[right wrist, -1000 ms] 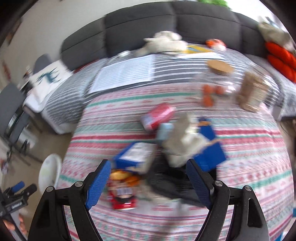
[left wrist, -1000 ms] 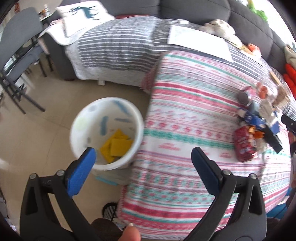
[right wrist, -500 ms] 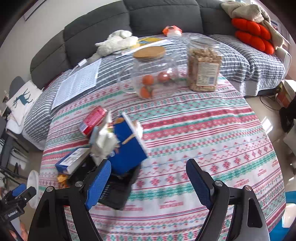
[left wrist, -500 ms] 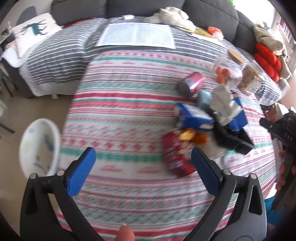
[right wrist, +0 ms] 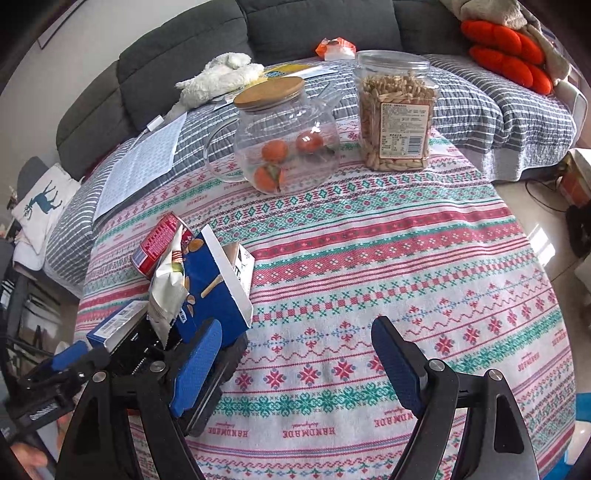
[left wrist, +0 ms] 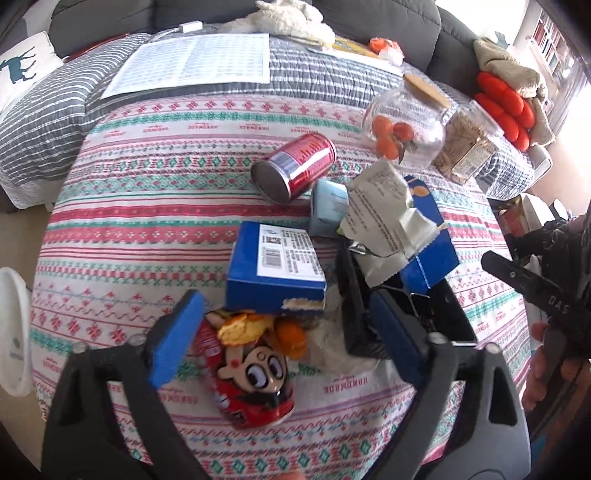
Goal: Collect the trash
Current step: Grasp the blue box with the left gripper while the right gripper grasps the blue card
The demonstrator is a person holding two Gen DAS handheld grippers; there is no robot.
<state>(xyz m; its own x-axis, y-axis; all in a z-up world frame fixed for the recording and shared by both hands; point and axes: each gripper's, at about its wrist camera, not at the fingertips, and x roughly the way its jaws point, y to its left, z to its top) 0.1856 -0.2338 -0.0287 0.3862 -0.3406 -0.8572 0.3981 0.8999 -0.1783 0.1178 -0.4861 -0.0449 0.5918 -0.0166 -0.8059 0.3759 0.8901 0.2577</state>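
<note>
A pile of trash lies on the patterned tablecloth [left wrist: 147,229]: a red cartoon can [left wrist: 251,384], orange peel [left wrist: 258,328], a blue box [left wrist: 275,269], a red can on its side [left wrist: 299,166], a torn wrapper [left wrist: 384,218] and a black tray [left wrist: 399,317]. My left gripper [left wrist: 284,332] is open, its fingers either side of the cartoon can and peel. My right gripper [right wrist: 299,365] is open over bare cloth, just right of the black tray [right wrist: 218,362] and a blue snack box [right wrist: 214,291].
A glass pot with oranges [right wrist: 284,147] and a jar of snacks [right wrist: 395,114] stand at the table's far side. The white bin's rim [left wrist: 11,332] shows at the left edge. A sofa [right wrist: 295,29] lies behind.
My left gripper has swung from the white bin to the trash pile and come down close over it. My right gripper has shifted right of the pile, over the cloth.
</note>
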